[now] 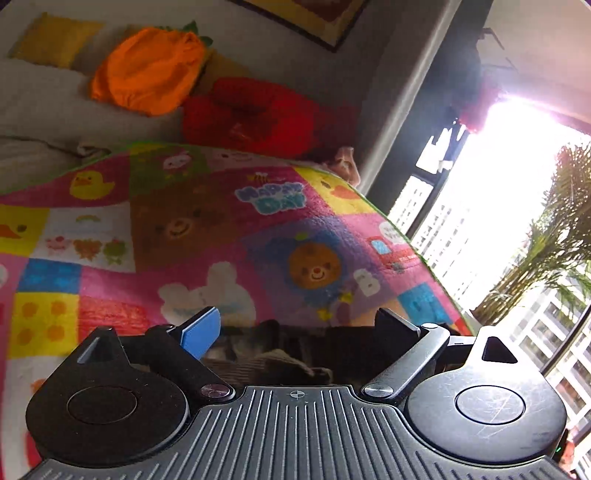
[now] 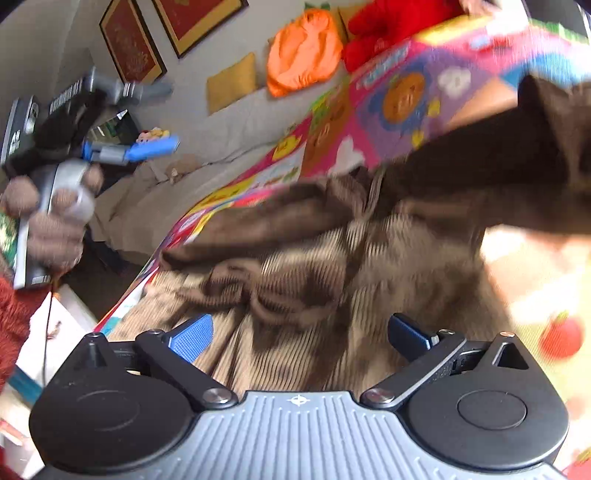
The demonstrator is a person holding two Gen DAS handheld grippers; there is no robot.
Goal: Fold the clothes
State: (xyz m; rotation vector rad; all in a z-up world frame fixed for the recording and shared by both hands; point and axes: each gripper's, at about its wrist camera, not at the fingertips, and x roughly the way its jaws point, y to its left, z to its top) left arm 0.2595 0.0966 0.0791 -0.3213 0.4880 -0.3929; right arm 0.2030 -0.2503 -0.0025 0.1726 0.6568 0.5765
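A brown ribbed garment (image 2: 332, 258) lies crumpled on a colourful patchwork cartoon mat (image 2: 399, 107); motion blurs it in the right wrist view. My right gripper (image 2: 301, 332) hovers close over its near part, open, blue pads (image 2: 192, 338) spread wide with ribbed fabric showing between them. My left gripper (image 1: 299, 325) is also open, and a small part of the garment (image 1: 266, 362) shows low between its fingers, with the mat (image 1: 221, 236) beyond. From the right wrist view, the left gripper (image 2: 171, 114) is in a person's hand (image 2: 55, 214) off the mat's left side, open and apart from the garment.
An orange pumpkin cushion (image 1: 147, 74), a red plush (image 1: 258, 114) and a yellow pillow (image 1: 51, 40) sit on the grey bedding (image 1: 44, 107) behind the mat. Framed pictures (image 2: 192, 22) hang on the wall. A bright window (image 1: 498, 184) with a plant (image 1: 554, 251) is at the right.
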